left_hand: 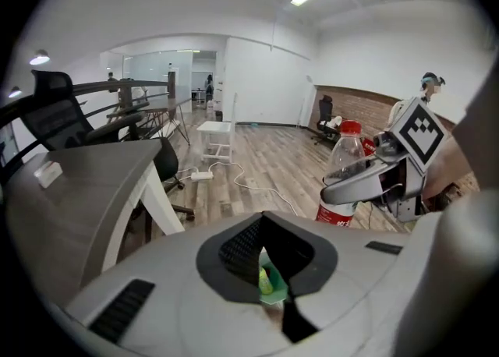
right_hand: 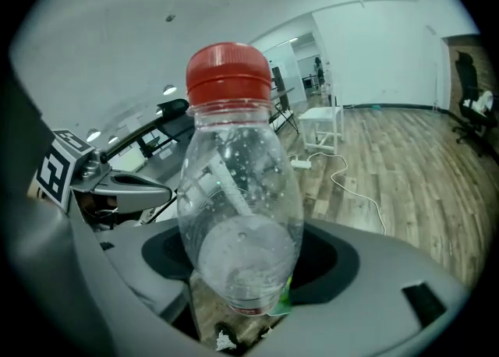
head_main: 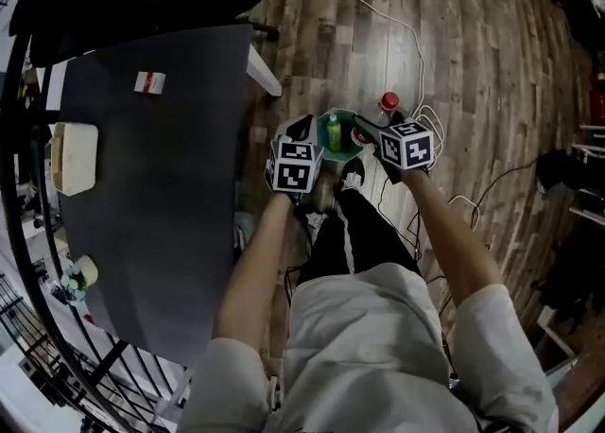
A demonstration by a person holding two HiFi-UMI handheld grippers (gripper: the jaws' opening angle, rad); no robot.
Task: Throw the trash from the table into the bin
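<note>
between the jaws of the right gripper (head_main: 371,134) sits the clear bottle (right_hand: 238,192), clamped round its belly, red cap up, at the rim of the green bin (head_main: 321,121) on the floor beside the table (head_main: 170,185). the left gripper (head_main: 304,130) hangs close by, jaws together, empty. best to centre the bottle over the bin's mouth, then spread the jaws cleanly.

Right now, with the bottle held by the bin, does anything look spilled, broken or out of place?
Nothing is spilled or damaged. The right tool holds the clear bottle beside the green bin. The one oddity: a white cable trails loose across the floor to just beside the bin, near the person's feet.
</note>
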